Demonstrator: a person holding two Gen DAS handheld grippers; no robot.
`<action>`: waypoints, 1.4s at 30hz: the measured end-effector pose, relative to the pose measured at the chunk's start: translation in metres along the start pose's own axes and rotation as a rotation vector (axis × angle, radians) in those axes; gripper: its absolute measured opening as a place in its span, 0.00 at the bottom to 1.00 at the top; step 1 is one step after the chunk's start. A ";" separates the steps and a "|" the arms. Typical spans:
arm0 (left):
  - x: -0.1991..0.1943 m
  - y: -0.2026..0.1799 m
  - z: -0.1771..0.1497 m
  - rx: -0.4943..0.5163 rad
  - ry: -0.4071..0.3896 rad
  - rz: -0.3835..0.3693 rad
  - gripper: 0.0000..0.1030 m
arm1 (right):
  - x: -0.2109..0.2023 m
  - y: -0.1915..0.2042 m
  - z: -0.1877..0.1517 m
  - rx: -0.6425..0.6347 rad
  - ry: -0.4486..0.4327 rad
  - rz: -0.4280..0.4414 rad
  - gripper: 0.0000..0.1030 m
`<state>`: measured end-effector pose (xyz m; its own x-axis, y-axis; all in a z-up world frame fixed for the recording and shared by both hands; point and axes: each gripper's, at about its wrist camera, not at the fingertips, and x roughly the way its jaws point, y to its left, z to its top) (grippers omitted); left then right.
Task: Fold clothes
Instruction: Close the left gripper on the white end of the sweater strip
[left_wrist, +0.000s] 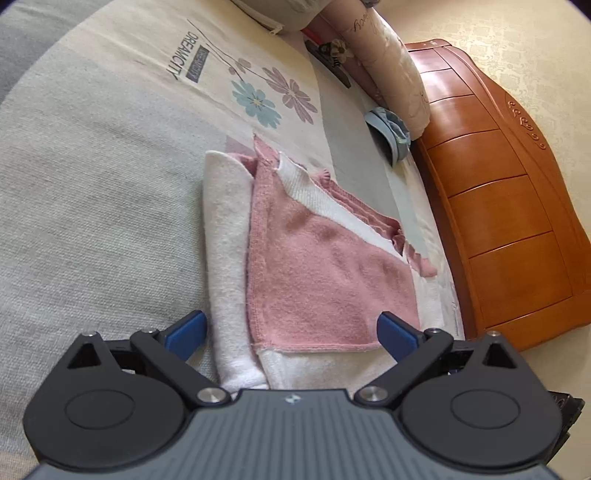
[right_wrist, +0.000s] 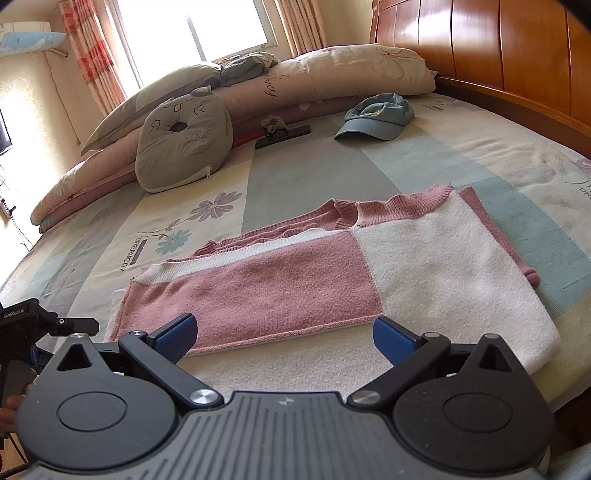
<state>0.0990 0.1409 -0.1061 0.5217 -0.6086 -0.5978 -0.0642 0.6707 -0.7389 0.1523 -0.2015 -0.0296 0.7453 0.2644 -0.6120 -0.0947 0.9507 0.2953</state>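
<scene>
A pink and white knitted sweater (left_wrist: 325, 269) lies partly folded on the bed, a pink sleeve laid across its white body (right_wrist: 443, 273). My left gripper (left_wrist: 291, 332) hovers open over the sweater's near end, its blue pads (left_wrist: 186, 332) spread wide with nothing between them. My right gripper (right_wrist: 282, 334) is open too, low over the sweater's near white edge, straddling the pink sleeve's hem. The left gripper's black body (right_wrist: 33, 325) shows at the left edge of the right wrist view.
The bed sheet (left_wrist: 92, 206) has flower prints and block colours. A blue cap (right_wrist: 376, 116), a grey cat cushion (right_wrist: 184, 140), a dark phone-like item (right_wrist: 284, 134) and rolled quilts (right_wrist: 332, 77) lie toward the wooden headboard (right_wrist: 498, 48). A window (right_wrist: 192, 26) is behind.
</scene>
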 end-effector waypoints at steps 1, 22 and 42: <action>0.003 0.001 0.004 -0.003 0.006 -0.016 0.95 | 0.002 0.000 0.000 0.000 0.005 -0.002 1.00; 0.028 0.005 0.016 -0.045 0.150 -0.192 0.98 | 0.002 0.002 0.000 0.016 0.015 -0.002 1.00; 0.050 0.010 0.035 -0.076 0.195 -0.263 0.92 | 0.009 -0.003 -0.002 0.041 0.041 0.004 1.00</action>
<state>0.1544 0.1315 -0.1325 0.3566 -0.8311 -0.4267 -0.0166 0.4510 -0.8924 0.1578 -0.2020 -0.0370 0.7170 0.2757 -0.6403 -0.0698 0.9422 0.3276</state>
